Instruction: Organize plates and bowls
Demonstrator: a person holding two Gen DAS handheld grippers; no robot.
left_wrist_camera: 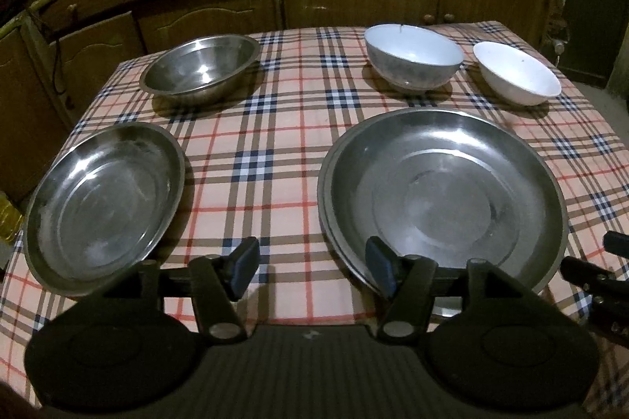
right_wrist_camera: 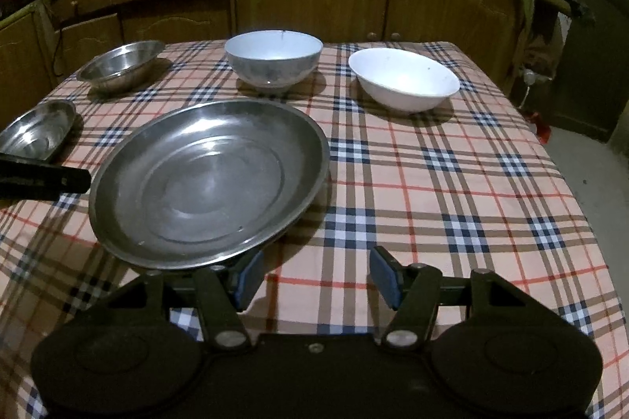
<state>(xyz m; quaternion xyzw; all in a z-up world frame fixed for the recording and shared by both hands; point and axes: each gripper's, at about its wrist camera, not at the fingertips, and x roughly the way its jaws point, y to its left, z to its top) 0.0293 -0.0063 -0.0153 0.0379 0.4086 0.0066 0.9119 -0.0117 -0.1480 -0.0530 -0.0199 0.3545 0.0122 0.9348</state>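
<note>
Left wrist view first, reading from the left: a round stainless-steel plate (left_wrist_camera: pixel 104 206) lies alone near the table's left edge, a shallow stainless-steel bowl (left_wrist_camera: pixel 200 69) sits behind it, and right of centre I see a stack of two steel plates (left_wrist_camera: pixel 444 198), the rim of the lower one peeking out on the left. Behind that stack stand a grey-sided bowl with a white inside (left_wrist_camera: pixel 412 59) and a plain white bowl (left_wrist_camera: pixel 517 72), all on the checked pink tablecloth (left_wrist_camera: pixel 275 151). My left gripper (left_wrist_camera: pixel 312 267) stands open with nothing between the pads; its right pad overlaps the near rim of the stack, though I cannot tell whether it touches. In the right wrist view, my right gripper (right_wrist_camera: pixel 316 277) is likewise open and empty, hanging over bare cloth just right of the stack's near edge. I judge that the plates are partly gathered and the lone plate on the left is the likely next item. That calls for swinging the left gripper over to its near rim, pinching the thin lip squarely, then lifting it level onto the stack without nudging the plates beneath; the bowls can nest afterwards.
</note>
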